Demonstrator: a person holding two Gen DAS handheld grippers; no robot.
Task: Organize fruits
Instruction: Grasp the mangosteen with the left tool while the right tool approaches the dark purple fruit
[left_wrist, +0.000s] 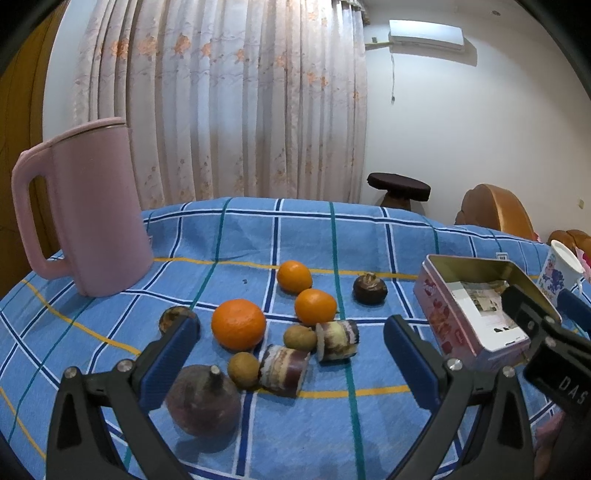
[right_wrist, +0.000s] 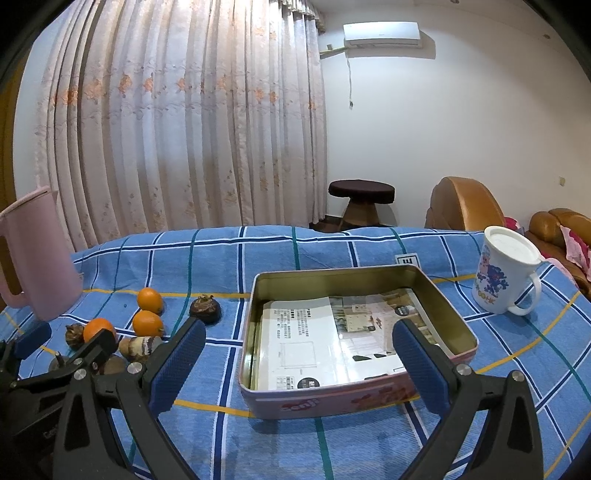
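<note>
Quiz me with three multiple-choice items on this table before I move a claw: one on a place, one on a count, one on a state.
1. Where does the pink jug stand, seen from the left wrist?
A. Far left of the fruit
B. Inside the tin
C. Beside the white mug

2. How many orange fruits lie on the cloth?
A. One
B. Three
C. Five

3. What is the state of the tin?
A. Lid shut
B. Open, full of fruit
C. Open, holding only printed paper

Answers:
1. A: the jug rises at the left edge, well apart from the fruit.
2. B: a large orange and two smaller ones show.
3. C: the right wrist view looks straight into the tin and sees paper, no fruit.

Both the left claw and right claw are open and empty.
</note>
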